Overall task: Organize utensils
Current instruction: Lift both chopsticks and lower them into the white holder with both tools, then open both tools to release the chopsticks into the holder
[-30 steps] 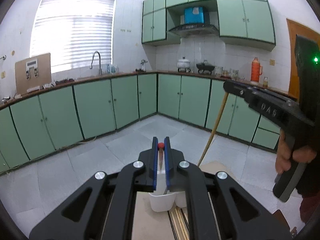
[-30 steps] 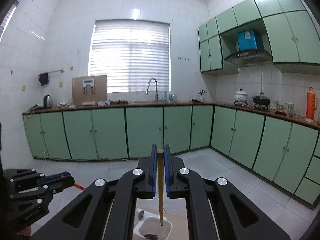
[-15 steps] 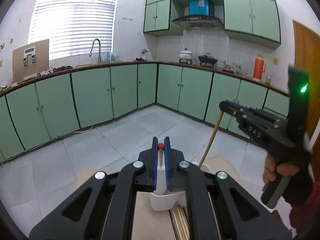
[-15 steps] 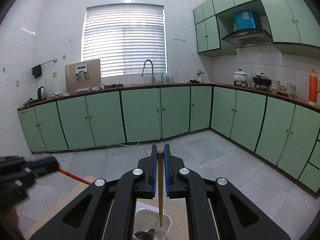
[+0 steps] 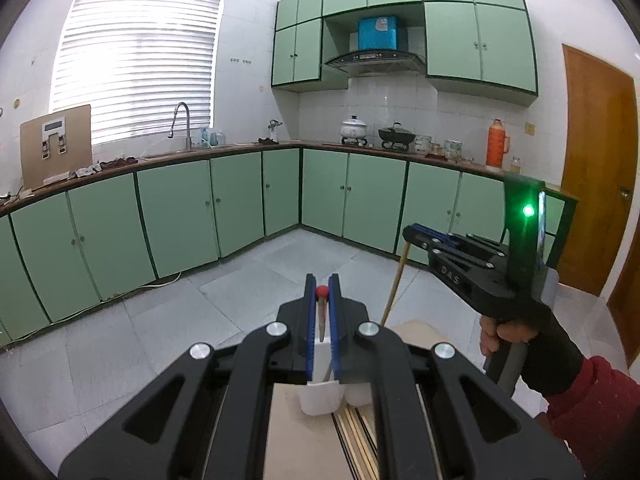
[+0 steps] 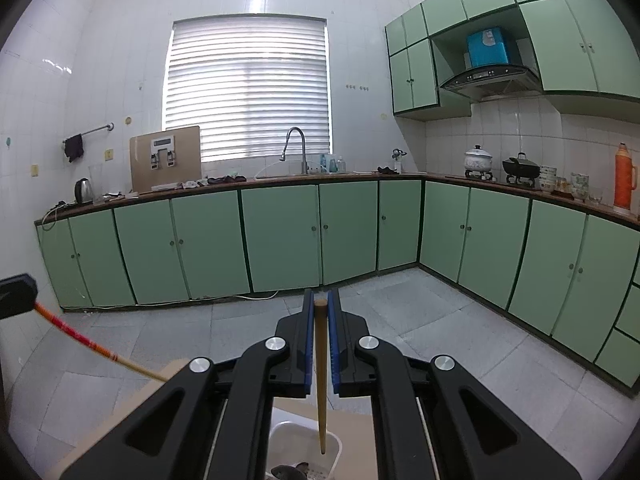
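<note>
Standing upright between clamped jaws, the red-tipped chopstick [image 5: 321, 312] sat in the left gripper [image 5: 322, 296] — the right gripper [image 6: 320, 320] pinched a plain chopstick [image 6: 320, 376], tip at 6 o'clock over the white holder [image 6: 334, 450].

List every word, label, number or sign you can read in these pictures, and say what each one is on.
"DAS": raised letters on the side of the right gripper, seen from the left wrist.
Print on the blue box above the range hood: too small to read.
White label on the brown board by the window: blurred, unreadable.
Panel on the range hood: unreadable.
</note>
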